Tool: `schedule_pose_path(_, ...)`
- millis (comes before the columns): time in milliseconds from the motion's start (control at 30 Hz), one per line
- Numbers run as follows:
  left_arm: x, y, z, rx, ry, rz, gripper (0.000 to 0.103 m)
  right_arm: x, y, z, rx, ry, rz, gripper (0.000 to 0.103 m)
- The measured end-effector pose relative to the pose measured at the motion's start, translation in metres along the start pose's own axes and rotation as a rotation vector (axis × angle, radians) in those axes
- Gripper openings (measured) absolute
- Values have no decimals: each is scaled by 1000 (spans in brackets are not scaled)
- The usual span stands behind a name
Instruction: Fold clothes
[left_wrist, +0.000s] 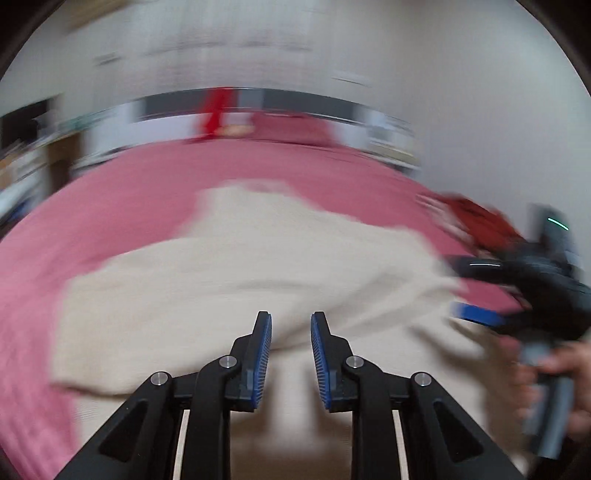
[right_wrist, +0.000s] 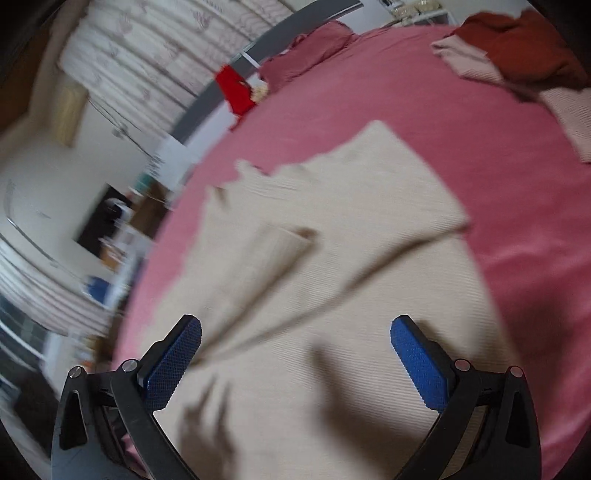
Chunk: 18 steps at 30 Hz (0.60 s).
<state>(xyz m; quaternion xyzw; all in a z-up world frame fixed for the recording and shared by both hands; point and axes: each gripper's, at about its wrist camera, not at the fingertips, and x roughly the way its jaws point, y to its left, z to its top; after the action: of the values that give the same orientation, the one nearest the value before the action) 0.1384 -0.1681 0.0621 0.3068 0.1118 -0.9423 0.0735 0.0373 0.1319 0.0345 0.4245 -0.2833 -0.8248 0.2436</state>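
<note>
A cream ribbed garment (left_wrist: 240, 266) lies spread on the pink bedcover (left_wrist: 110, 206), with a folded flap and long creases across it (right_wrist: 332, 258). My left gripper (left_wrist: 291, 321) hovers over the garment's near part, its blue pads a little apart with nothing between them. My right gripper (right_wrist: 295, 328) stands wide open above the cream cloth and holds nothing. In the left wrist view the right gripper (left_wrist: 465, 291) appears blurred at the garment's right edge, held by a hand (left_wrist: 565, 373).
A rust-red garment (right_wrist: 524, 48) lies on a pale pink one (right_wrist: 569, 110) at the far right of the bed (right_wrist: 517, 184). A pink pillow (right_wrist: 310, 51) and a red item (right_wrist: 234, 88) sit by the headboard. Furniture stands left of the bed.
</note>
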Motion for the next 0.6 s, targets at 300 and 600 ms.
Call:
schedule_pose_path(300,9,137,-14,-374,-3,152,21,80,26,38,164,187,133,45)
schedule_pose_path(600,13,115,-11,-306,-14,59,21,130,52,35,117,314,-103,31)
